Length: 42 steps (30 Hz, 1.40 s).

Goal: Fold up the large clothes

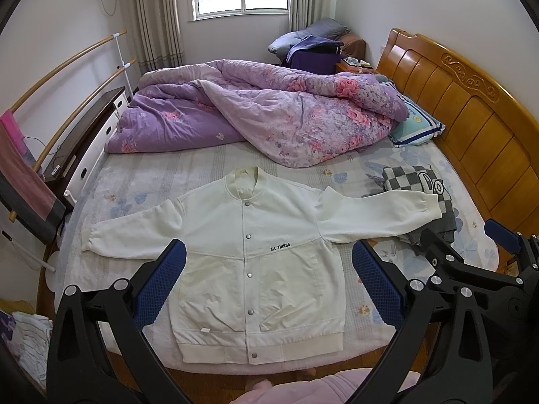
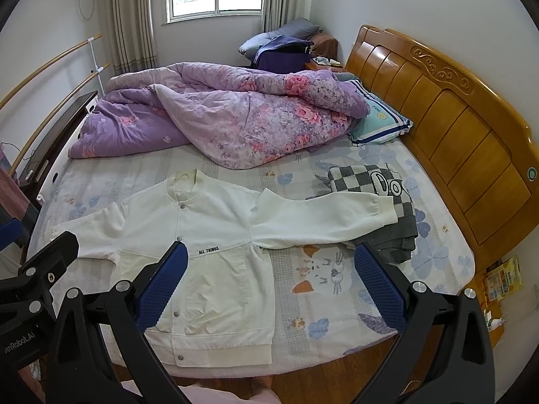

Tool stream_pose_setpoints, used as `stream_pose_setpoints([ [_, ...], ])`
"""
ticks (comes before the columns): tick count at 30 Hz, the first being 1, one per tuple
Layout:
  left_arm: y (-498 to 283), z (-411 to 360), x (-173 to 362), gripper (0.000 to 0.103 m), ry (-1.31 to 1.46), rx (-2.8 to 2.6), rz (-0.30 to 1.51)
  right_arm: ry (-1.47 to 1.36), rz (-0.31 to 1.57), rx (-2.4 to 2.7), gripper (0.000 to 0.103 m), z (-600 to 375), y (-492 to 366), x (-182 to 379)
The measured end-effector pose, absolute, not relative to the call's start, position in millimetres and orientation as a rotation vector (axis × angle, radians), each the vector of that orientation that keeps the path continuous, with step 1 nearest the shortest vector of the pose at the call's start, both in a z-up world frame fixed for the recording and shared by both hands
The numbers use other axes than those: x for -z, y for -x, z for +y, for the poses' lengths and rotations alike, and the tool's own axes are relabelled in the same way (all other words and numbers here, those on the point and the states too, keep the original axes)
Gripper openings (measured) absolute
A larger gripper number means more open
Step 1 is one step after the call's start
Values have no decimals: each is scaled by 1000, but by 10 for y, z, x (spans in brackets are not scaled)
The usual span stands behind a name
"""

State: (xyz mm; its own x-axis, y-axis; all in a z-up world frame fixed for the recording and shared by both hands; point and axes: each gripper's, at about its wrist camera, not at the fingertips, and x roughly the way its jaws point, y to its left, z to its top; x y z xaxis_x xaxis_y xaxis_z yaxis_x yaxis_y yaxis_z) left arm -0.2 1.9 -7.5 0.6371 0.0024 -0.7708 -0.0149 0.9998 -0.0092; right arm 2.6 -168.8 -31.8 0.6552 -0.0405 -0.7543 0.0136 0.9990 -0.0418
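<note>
A white snap-front jacket lies face up, sleeves spread, at the near edge of the bed. Both claws — left gripper and right gripper — hover above it, spread wide and empty. The right sleeve's cuff overlaps a checkered garment — best lifted clear first, then laid flat across the chest.

Both wrist views look down across the bed from its foot.

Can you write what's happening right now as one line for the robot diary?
stage: before first fold | jacket: flat on bed, sleeves out | right cuff: on checkered cloth | left gripper: open | right gripper: open
</note>
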Motion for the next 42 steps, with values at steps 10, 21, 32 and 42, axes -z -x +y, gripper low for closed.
stream_pose_setpoints([
  [10, -4, -1, 47, 98, 18, -9, 881, 17, 875, 19, 96, -1744, -80, 352],
  [21, -41, -13, 55, 98, 15, -12, 887, 12, 885, 10, 96, -1759, -142, 368],
  [32, -71, -89, 153, 98, 24, -11, 903, 12, 895, 5, 96, -1763, -141, 404],
  [42, -76, -91, 217, 98, 31, -12, 914, 21, 903, -3, 96, -1754, -149, 420],
])
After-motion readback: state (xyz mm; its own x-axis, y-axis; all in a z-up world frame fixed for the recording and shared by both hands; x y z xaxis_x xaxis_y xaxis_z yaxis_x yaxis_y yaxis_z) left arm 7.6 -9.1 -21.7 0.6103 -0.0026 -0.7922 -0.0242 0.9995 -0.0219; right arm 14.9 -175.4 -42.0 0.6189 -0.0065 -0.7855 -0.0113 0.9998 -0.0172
